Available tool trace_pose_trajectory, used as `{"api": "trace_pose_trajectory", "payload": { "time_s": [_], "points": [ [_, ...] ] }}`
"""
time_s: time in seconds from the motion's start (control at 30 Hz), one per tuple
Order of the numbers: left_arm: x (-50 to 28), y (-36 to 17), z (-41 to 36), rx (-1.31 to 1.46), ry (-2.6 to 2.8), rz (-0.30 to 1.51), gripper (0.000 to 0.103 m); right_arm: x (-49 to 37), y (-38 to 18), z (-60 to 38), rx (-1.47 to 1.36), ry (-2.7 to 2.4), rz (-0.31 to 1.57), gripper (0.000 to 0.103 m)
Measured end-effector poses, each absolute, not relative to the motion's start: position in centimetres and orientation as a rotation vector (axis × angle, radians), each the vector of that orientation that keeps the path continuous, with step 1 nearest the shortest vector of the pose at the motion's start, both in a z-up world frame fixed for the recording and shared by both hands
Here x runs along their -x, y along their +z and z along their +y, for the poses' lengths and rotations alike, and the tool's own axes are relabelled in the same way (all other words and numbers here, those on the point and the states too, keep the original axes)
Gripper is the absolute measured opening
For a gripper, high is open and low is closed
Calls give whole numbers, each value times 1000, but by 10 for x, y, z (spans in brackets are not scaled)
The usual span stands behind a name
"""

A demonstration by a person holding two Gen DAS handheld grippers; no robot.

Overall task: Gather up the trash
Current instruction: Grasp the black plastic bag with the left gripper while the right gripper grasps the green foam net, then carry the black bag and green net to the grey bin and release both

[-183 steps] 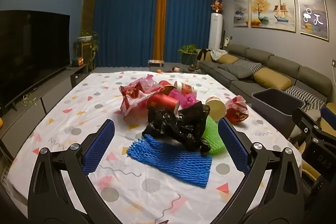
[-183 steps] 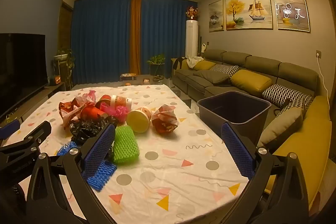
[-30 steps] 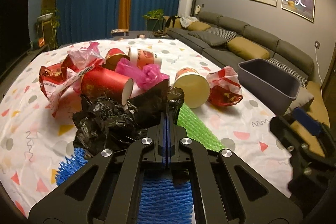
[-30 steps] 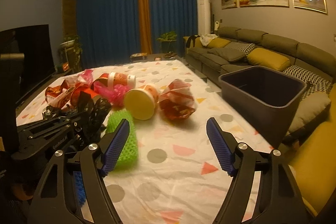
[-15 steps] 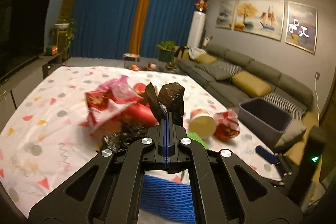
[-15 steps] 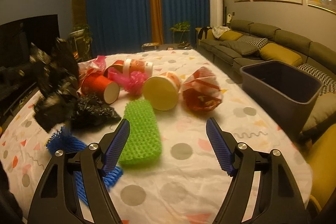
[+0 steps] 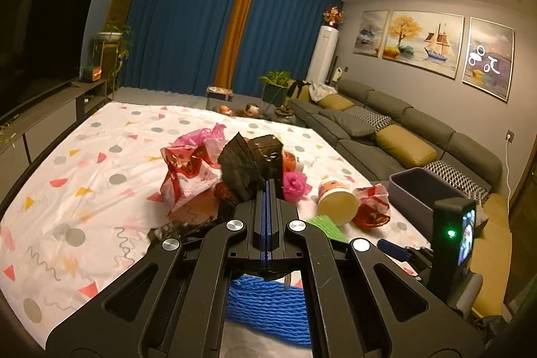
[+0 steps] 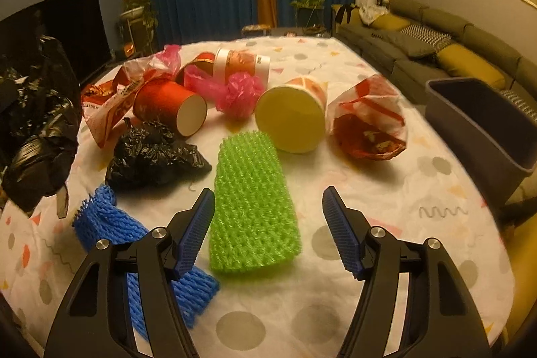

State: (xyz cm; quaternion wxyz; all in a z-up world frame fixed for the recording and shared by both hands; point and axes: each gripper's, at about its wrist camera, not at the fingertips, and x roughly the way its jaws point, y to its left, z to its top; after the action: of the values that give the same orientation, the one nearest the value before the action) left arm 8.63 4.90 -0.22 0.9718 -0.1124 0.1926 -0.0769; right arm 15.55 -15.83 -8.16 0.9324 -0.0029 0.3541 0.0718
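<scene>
My left gripper (image 7: pixel 266 187) is shut on a crumpled black plastic bag (image 7: pixel 250 163) and holds it above the table; the bag also hangs at the left edge of the right wrist view (image 8: pixel 37 123). My right gripper (image 8: pixel 268 217) is open and empty, low over the green foam net (image 8: pixel 251 200). A second black bag (image 8: pixel 151 156), a blue foam net (image 8: pixel 134 250), a red cup (image 8: pixel 167 106), a yellow-bottomed cup (image 8: pixel 292 119), a pink wad (image 8: pixel 238 93) and red wrappers (image 8: pixel 369 123) lie on the table.
A grey bin (image 8: pixel 486 126) stands off the table's right edge, also in the left wrist view (image 7: pixel 426 193). The patterned tablecloth (image 8: pixel 335 307) covers the table. A sofa (image 7: pixel 402 136) runs along the right wall, a TV (image 7: pixel 40 39) on the left.
My left gripper has lifted the black bag higher off the pile. My right gripper has moved forward and down over the green net, jaws still open.
</scene>
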Motion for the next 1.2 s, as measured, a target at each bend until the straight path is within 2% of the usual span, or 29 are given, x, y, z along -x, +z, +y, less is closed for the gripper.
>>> {"api": "trace_pose_trajectory", "payload": {
  "time_s": [0.33,0.37,0.4,0.47,0.5,0.57,0.6,1.2],
  "points": [
    [-84,-3,54,237,-155,390,0,-179,-105,-149,25,161,851,65],
    [-84,-3,54,238,-155,391,0,-179,-106,-150,19,169,855,58],
    [-84,-3,55,238,-154,391,0,-179,-106,-151,12,174,856,46],
    [-84,-4,55,236,-154,394,0,-178,-105,-153,0,185,854,37],
    [-84,-4,54,236,-155,395,0,-175,-103,-155,-9,194,851,25],
    [-84,-4,53,232,-156,396,0,-171,-101,-157,-20,207,846,13],
    [-83,-4,53,230,-155,395,0,-169,-101,-159,-31,220,841,11],
    [-80,4,28,204,-196,389,0,-109,-50,-191,-74,266,639,10]
  ]
}}
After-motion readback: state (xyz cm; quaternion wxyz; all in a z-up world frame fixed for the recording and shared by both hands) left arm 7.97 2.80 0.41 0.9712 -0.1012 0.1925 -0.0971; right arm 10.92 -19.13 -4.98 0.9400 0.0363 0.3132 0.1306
